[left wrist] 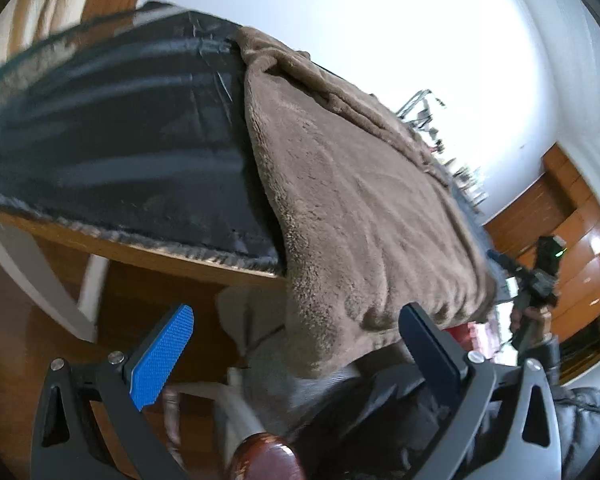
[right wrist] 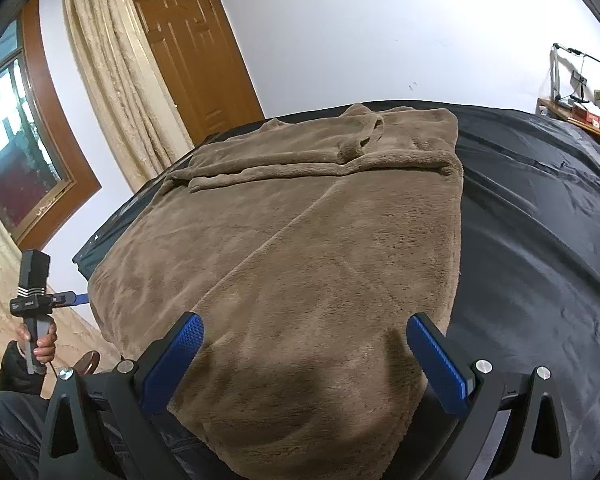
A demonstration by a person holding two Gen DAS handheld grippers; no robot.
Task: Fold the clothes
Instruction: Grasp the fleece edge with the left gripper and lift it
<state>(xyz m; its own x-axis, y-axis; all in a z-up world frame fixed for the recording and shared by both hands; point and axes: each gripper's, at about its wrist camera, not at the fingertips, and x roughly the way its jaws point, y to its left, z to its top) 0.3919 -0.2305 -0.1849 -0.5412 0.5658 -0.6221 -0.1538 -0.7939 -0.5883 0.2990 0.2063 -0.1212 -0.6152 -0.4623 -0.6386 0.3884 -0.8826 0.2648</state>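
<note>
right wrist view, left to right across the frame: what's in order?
Window → left gripper held in a hand → curtain → wooden door → brown fleece garment → black sheet → cluttered shelf.

The fleece garment is plain brown. It lies on a black sheet. The gripper pads are blue with a fine dotted texture.

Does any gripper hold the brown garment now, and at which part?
Neither. The left gripper and right gripper are both open near the brown garment's near edge, gripping nothing.
</note>
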